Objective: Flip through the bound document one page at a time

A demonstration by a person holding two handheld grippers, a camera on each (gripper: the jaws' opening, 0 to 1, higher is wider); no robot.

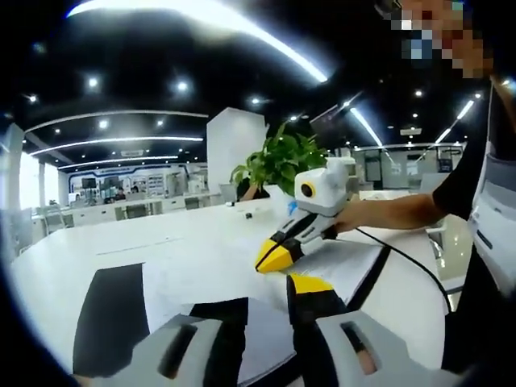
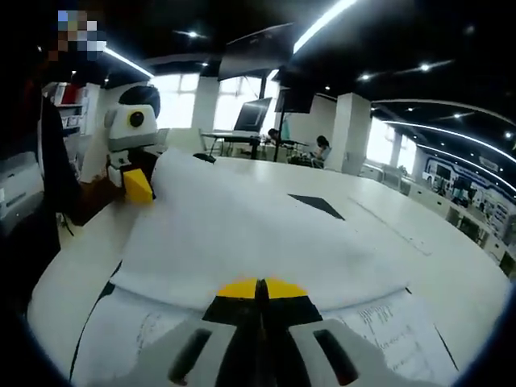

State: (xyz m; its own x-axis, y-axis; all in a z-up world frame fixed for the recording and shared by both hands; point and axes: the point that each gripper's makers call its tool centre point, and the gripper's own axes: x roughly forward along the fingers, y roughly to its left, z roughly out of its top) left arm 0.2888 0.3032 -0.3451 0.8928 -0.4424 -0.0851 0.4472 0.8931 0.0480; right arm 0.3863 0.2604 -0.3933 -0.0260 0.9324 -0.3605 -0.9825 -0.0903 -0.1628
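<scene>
The bound document [image 1: 201, 270] lies open on a black mat [image 1: 113, 314] on a white table. My right gripper [image 2: 260, 288] is shut on the edge of one page [image 2: 242, 230], which it holds lifted in a curve over the printed sheets [image 2: 387, 330] below. In the left gripper view the right gripper [image 1: 270, 260] comes in from the right, its yellow tips pinched together on the paper. My left gripper [image 1: 270, 294] stands open at the document's near edge, with white paper showing between its jaws. In the right gripper view the left gripper [image 2: 137, 185] sits at the far side of the raised page.
A potted green plant [image 1: 282, 157] stands on the round white table [image 1: 105, 242] behind the document. The person's forearm [image 1: 395, 211] and a cable reach in from the right. Part of the black mat [image 2: 318, 205] shows past the page. Desks, monitors and seated people fill the office behind.
</scene>
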